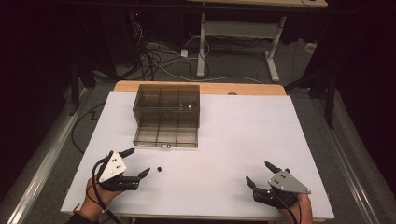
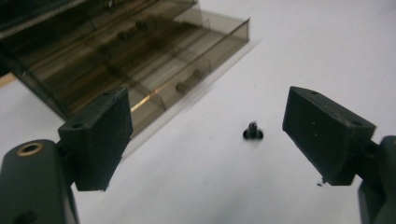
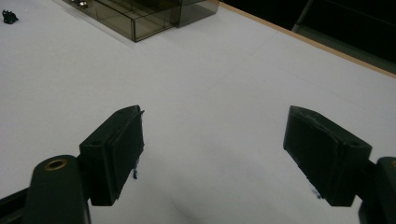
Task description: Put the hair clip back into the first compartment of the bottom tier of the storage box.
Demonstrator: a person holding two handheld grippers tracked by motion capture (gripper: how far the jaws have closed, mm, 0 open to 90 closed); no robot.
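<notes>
Screw [image 2: 252, 133], small and black, lay loose on the white tabletop [image 1: 233, 140], just ahead of my left gripper [image 1: 137, 162] and slightly toward its right jaw, touching neither. Both jaws stood wide apart with nothing between the pads. Beyond the screw sat the smoky compartment box [image 1: 167, 116] with its lid open. My right gripper [image 1: 258, 173] rested well apart, also wide open and empty-handed.

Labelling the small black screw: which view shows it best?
Left gripper view: the screw lies large and sharp on the white table, ahead of the open left gripper. In the high view it is a dot; in the right gripper view, a speck at the corner.
</notes>
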